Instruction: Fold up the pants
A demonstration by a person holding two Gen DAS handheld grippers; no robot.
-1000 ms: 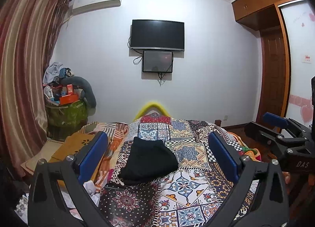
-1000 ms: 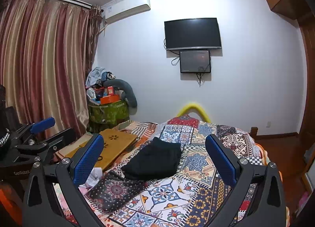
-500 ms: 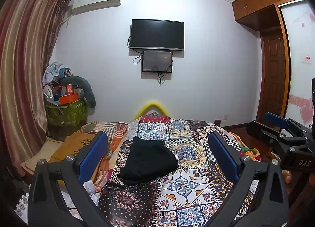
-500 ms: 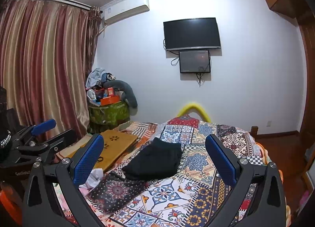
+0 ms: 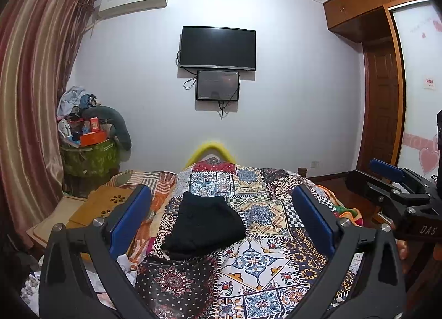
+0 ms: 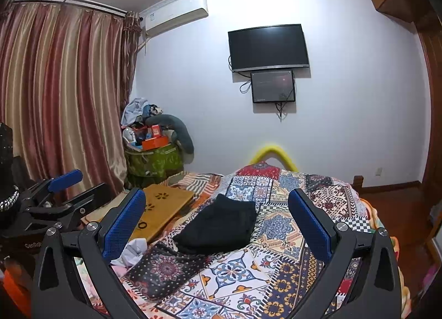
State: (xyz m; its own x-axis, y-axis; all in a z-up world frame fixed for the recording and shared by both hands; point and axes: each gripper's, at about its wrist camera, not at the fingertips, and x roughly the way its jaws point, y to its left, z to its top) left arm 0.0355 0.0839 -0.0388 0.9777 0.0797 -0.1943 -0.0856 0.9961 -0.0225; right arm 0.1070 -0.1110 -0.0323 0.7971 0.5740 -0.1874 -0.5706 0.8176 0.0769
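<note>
While folded into a compact black bundle, pants [image 5: 205,222] [image 6: 221,226] lying flat on the bed [image 5: 276,261] [image 6: 279,225], on the patchwork quilt near its middle, well apart from both claws. Just in front of the bundle, toward the cameras, a dark patterned cloth [image 5: 176,283] [image 6: 163,266] spread on the quilt, its far edge at or under the pants (cannot tell which). Left of that, crumpled pale fabric [image 6: 132,250] beside a tan board with flower-shaped cutouts [image 5: 107,203] [image 6: 163,205] at the bed's left edge.

Left claw [image 5: 221,216] held above the near end of the bed, blue pads spread wide, nothing between them. Right claw [image 6: 216,216] likewise gaping and empty, framing the pants from a spot further right. Each claw seen at the edge of the other's view.

Beyond the bed's left corner, a green basket [image 5: 91,158] [image 6: 154,161] heaped over its rim: an orange box, a red carton, pale clothes, and a grey padded roll drooping down its side (other contents too jumbled to name). Striped curtains [image 6: 60,97] to the left, two dark screens [image 5: 218,48] on the far wall, a wall air conditioner near the ceiling.
</note>
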